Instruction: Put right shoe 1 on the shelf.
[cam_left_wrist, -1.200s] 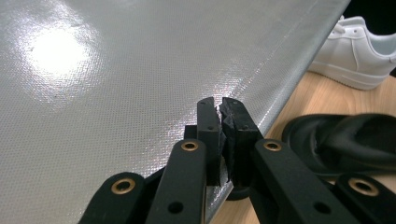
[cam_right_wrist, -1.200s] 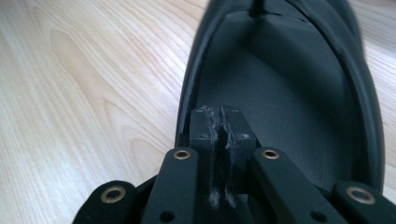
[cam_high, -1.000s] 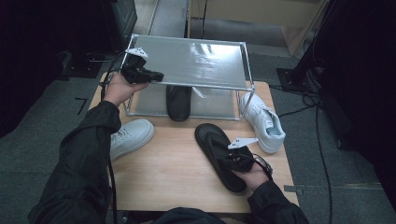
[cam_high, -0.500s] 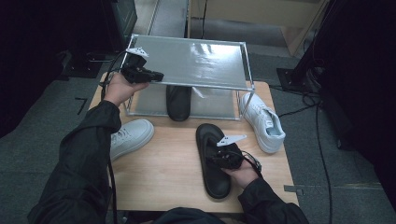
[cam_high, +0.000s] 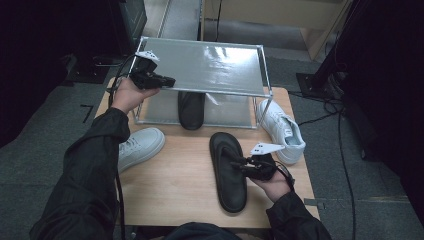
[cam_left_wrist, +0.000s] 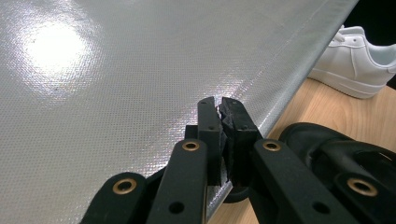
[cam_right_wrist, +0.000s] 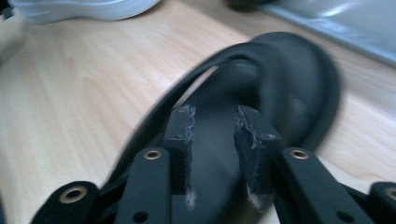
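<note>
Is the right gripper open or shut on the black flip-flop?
Open. The right gripper shows a gap between its pads, jaws having just been opening; the black flip-flop lies flat on the table.

The high view is dim around its borders: the floor and the surroundings to the left and right sink into near black, while the light wooden table (cam_high: 175, 185) in the middle is evenly lit from above. The shiny grey shelf top of the metal rack (cam_high: 210, 67) carries soft pale glare. In the left gripper view that same sheet shows a bright blown-out patch at the far left, and its woven texture stays sharp; the nearest parts of the black jaws are slightly soft. The right gripper view is blurred throughout, the black rubber flip-flop (cam_right_wrist: 280, 93) smeared at its far edge, the white sneaker sole (cam_right_wrist: 84, 9) indistinct
</note>
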